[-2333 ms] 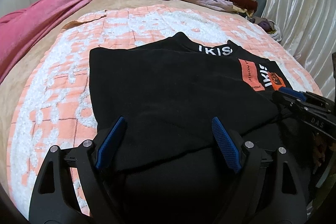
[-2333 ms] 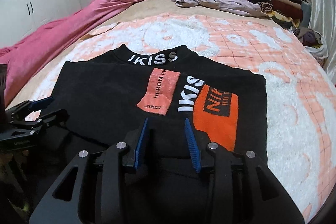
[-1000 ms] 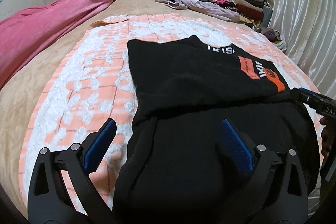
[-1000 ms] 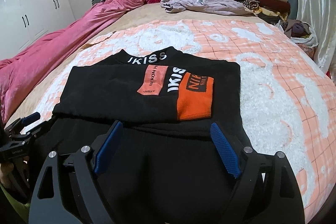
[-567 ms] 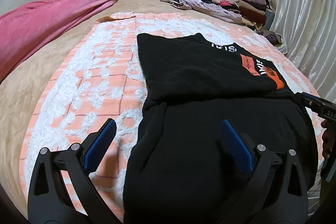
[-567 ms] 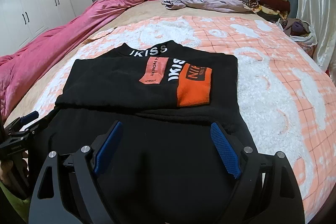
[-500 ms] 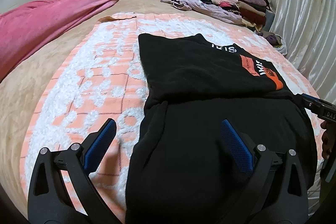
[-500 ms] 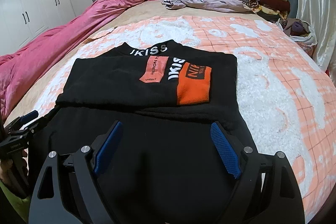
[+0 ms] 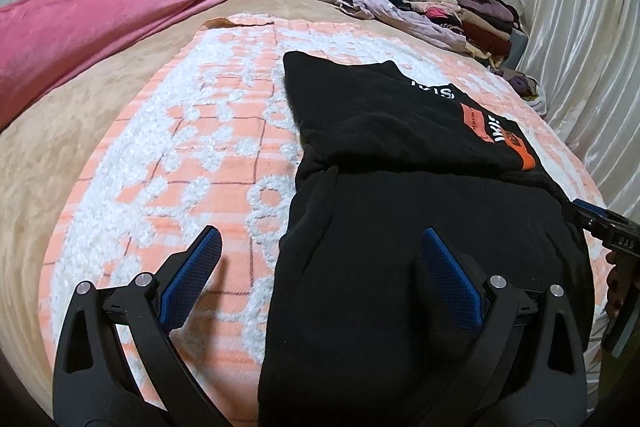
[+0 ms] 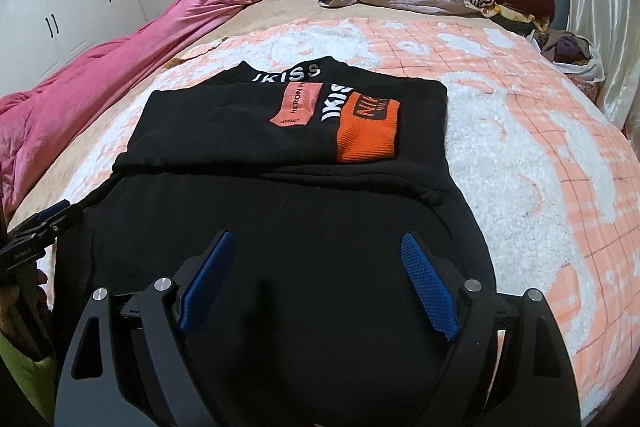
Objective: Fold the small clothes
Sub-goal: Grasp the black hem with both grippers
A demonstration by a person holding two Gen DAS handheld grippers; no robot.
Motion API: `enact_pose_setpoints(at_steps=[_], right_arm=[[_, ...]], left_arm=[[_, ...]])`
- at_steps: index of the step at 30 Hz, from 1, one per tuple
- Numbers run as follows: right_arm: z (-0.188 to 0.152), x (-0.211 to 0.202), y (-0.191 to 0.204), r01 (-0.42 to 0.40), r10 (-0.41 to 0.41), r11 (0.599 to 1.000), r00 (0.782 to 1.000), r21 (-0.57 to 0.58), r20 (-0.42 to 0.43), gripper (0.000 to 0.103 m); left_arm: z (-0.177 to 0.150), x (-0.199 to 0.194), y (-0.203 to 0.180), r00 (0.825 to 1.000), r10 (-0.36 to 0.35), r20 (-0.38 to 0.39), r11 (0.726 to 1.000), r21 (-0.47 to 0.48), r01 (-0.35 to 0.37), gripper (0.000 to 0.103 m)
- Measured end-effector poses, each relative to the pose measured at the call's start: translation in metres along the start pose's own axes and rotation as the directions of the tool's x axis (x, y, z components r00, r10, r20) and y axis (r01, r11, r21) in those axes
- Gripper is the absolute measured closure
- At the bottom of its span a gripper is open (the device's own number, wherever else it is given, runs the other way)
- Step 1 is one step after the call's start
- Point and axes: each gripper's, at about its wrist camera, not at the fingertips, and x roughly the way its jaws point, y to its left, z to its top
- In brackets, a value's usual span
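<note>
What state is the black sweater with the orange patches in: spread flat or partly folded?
Partly folded. The black sweater with orange patches has its sleeves laid across the chest as an upper layer; the lower body is still extended toward the open grippers.

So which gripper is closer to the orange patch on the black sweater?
Right. The right gripper sits just below the orange patch; the left gripper is at the sweater's opposite edge.

Black sweatshirt (image 10: 248, 131) matt fleecy cloth (blanket (image 10: 520, 147) tufted, rough).

sweater (image 10: 280, 131) collar — "JKISS" | orange patch — "HERON" | tool (image 9: 612, 231) — "DAS"
</note>
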Motion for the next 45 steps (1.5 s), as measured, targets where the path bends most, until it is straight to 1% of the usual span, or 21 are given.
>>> enact_pose_setpoints(at_steps=[3,6,10,15,18,21,28,31,35,41,45], right_arm=[[-0.004,-0.006,-0.003,0.001,-0.001,1.0,1.0,0.002,0.004,0.018],[-0.008,-0.011,-0.004,0.002,-0.002,1.0,1.0,-0.001,0.003,0.018],[-0.015,-0.014,-0.007,0.005,-0.005,1.0,1.0,-0.004,-0.009,0.018],[-0.029,-0.018,-0.01,0.01,-0.01,1.0,0.999,-0.008,-0.038,0.018],[-0.041,-0.02,-0.013,0.012,-0.013,1.0,0.998,-0.013,-0.065,0.018],[-0.052,-0.022,-0.018,0.018,-0.018,1.0,0.997,-0.011,-0.081,0.018],[-0.067,-0.035,-0.033,0.037,-0.037,0.999,0.995,0.004,-0.088,0.018],[-0.076,-0.04,-0.04,0.045,-0.043,0.999,0.994,0.01,-0.099,0.018],[-0.087,-0.047,-0.044,0.062,-0.062,0.998,0.993,0.0,-0.101,0.018],[-0.106,-0.059,-0.059,0.069,-0.065,0.997,0.99,0.03,-0.127,0.018],[-0.117,-0.064,-0.066,0.041,-0.034,0.998,0.989,0.051,-0.141,0.018]], left_arm=[[-0.001,-0.001,0.002,1.0,0.001,-0.001,1.0,-0.013,-0.001,0.01],[-0.004,-0.006,0.001,1.0,0.031,0.002,0.999,-0.009,-0.031,0.01],[-0.01,-0.01,0.004,0.999,0.022,-0.032,1.0,-0.021,-0.023,0.01],[-0.018,-0.012,0.019,0.996,-0.008,-0.092,0.995,-0.098,-0.001,0.01],[-0.024,-0.015,0.024,0.994,-0.034,-0.104,0.991,-0.131,0.02,0.01],[-0.027,-0.018,0.023,0.992,-0.04,-0.118,0.992,-0.126,0.025,0.01],[-0.036,-0.019,0.02,0.987,-0.054,-0.153,0.993,-0.112,0.037,0.01],[-0.04,-0.017,0.015,0.983,-0.044,-0.18,0.995,-0.091,0.028,0.01],[-0.043,-0.017,0.008,0.98,-0.067,-0.19,0.997,-0.059,0.057,0.01],[-0.049,-0.016,0.005,0.975,-0.058,-0.212,0.998,-0.047,0.049,0.022],[-0.052,-0.018,0.006,0.975,-0.058,-0.215,0.997,-0.055,0.047,0.033]])
